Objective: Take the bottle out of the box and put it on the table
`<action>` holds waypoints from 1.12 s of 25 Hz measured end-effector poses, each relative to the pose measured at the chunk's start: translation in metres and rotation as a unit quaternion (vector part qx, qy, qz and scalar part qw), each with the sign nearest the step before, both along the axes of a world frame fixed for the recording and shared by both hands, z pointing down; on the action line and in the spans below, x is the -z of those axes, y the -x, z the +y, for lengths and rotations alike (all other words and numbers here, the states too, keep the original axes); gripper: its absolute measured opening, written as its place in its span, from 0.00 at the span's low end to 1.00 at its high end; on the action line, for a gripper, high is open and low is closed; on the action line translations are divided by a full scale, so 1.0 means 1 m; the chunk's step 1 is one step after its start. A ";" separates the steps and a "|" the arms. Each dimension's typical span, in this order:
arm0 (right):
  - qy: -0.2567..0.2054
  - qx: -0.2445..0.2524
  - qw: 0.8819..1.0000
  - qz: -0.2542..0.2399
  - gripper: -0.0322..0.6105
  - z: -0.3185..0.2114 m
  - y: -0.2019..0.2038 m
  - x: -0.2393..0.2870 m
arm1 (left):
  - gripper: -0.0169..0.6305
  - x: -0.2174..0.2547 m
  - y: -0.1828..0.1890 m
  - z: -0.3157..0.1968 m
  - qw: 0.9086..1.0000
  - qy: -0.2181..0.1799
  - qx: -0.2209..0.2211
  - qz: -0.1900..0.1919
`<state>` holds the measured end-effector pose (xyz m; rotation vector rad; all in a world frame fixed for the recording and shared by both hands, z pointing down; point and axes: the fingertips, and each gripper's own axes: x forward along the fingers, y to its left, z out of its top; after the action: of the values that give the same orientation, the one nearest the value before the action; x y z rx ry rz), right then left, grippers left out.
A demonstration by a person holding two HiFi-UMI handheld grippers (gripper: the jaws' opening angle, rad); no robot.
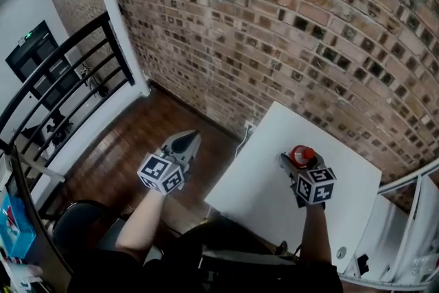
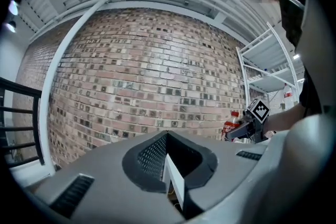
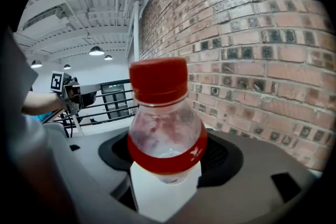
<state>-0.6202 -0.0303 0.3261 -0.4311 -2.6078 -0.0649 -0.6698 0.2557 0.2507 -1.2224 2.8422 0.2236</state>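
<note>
Far left: black railing point(image 1: 62, 72) beside the wooden floor point(image 1: 137, 141).

Left gripper point(image 1: 189, 140) hangs over that floor, off the worktop's left edge. I read its fingers as closed together with nothing between them. It is aimed at the brick wall point(image 2: 157, 71).

White worktop point(image 1: 260, 182) stands near that wall.

Right gripper point(image 1: 300, 164) is over the worktop. Its fingers are clamped on the bottle point(image 3: 167, 128) and held fairly wide by it.

Bottle: clear, with a red cap and a red label band, cap uppermost in the grip. I cannot tell whether its base touches the worktop.

White shelf rack point(image 1: 411, 230) at far right.
</note>
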 end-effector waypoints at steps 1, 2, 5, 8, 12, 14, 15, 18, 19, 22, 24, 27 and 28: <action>0.000 0.002 1.000 0.004 0.57 -0.004 0.005 -0.004 | 0.03 -0.004 0.005 -0.003 1.000 0.000 0.001 0.004; -0.001 0.005 1.000 0.010 0.57 -0.007 0.009 -0.008 | 0.03 -0.007 0.010 -0.007 1.000 -0.001 0.002 0.008; -0.008 0.022 0.999 0.033 0.57 -0.016 0.028 -0.021 | 0.03 -0.019 0.027 -0.024 1.000 0.008 0.006 0.019; -0.020 0.033 0.998 0.050 0.57 -0.026 0.050 -0.035 | 0.03 -0.034 0.039 -0.042 0.999 0.017 0.004 0.035; -0.017 0.030 0.997 0.064 0.57 -0.040 0.075 -0.056 | 0.03 -0.053 0.050 -0.055 0.998 0.025 0.004 0.054; -0.009 0.018 0.997 0.068 0.57 -0.047 0.088 -0.066 | 0.03 -0.059 0.059 -0.059 0.998 0.032 0.009 0.059; -0.008 0.012 0.997 0.070 0.57 -0.051 0.094 -0.071 | 0.03 -0.062 0.064 -0.060 0.998 0.034 0.011 0.061; -0.016 0.007 0.997 0.079 0.57 -0.059 0.111 -0.087 | 0.03 -0.067 0.074 -0.060 0.997 0.034 0.023 0.068; -0.018 0.007 0.997 0.081 0.57 -0.060 0.117 -0.090 | 0.03 -0.069 0.077 -0.059 0.997 0.033 0.027 0.071; -0.013 0.005 0.997 0.081 0.57 -0.065 0.135 -0.095 | 0.03 -0.077 0.085 -0.055 0.995 0.036 0.038 0.083; -0.009 0.006 0.997 0.079 0.57 -0.066 0.145 -0.098 | 0.03 -0.083 0.086 -0.053 0.994 0.039 0.046 0.091; -0.010 0.009 0.997 0.079 0.57 -0.066 0.157 -0.103 | 0.03 -0.092 0.088 -0.049 0.992 0.042 0.056 0.101; -0.011 0.010 0.997 0.080 0.57 -0.065 0.160 -0.106 | 0.03 -0.094 0.089 -0.048 0.992 0.042 0.058 0.104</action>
<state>-0.7803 -0.0953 0.4322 -0.4361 -2.4426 -0.0631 -0.7588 0.2077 0.3443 -1.1015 3.1205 0.2418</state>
